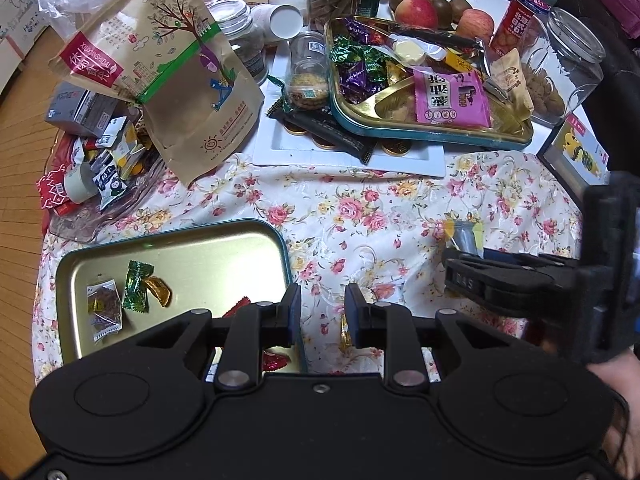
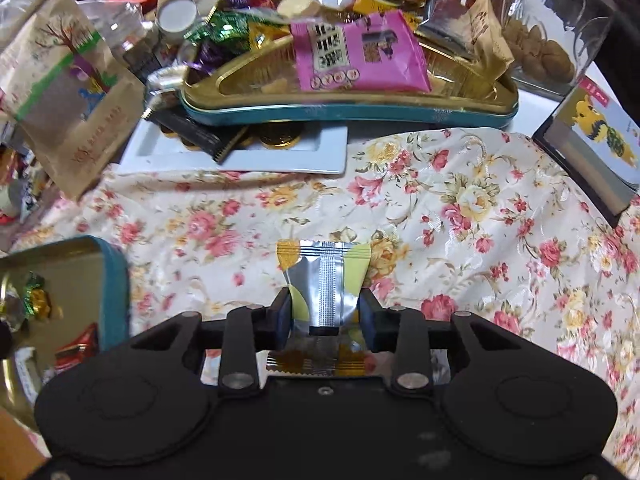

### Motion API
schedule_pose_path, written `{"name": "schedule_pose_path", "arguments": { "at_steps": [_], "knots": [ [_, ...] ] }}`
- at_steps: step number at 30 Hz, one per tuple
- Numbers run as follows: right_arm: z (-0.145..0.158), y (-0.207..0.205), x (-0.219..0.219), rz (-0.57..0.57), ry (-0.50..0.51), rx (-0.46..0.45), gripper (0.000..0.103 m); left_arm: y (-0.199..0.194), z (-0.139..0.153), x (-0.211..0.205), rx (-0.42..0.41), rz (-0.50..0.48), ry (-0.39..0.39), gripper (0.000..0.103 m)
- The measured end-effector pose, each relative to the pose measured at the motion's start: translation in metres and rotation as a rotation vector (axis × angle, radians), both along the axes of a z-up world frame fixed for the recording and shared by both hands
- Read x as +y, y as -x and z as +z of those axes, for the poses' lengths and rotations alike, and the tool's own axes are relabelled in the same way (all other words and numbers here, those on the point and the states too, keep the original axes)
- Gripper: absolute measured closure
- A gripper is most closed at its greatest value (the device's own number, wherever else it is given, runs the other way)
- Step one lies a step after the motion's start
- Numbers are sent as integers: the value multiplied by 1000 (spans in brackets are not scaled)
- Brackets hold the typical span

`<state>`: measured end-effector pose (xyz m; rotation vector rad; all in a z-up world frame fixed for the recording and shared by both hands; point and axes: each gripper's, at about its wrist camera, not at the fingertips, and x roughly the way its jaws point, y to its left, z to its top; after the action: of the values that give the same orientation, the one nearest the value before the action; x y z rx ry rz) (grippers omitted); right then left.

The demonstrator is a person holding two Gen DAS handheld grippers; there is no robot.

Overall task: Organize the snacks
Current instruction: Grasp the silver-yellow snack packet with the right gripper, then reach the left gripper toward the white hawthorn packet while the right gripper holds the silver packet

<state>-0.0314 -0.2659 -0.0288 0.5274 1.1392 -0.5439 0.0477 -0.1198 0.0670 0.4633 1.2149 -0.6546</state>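
Worktop: floral cloth, crowded with snacks behind.
Gold tin: left of the silver sachet, holding a few sweets.
Left gripper: beside the tin, jaws narrowly apart, empty.
Right gripper: jaws clamped on silver sachet.

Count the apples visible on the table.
2, both behind the divided candy tin: a redder apple on the left, a paler apple to its right. Others may be hidden by clutter.
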Motion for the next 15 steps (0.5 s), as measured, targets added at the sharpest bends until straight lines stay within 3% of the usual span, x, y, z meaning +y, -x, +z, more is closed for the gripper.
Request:
{"name": "schedule_pose_path", "arguments": {
  "at_steps": [7,15],
  "knots": [
    [45,34,18,-38,6,-8,67,6,-4,-4,-13,-17,-15,69],
    [55,82,18,-112,-9,-28,67,18,-20,-21,-19,-60,-50,69]
  ]
}}
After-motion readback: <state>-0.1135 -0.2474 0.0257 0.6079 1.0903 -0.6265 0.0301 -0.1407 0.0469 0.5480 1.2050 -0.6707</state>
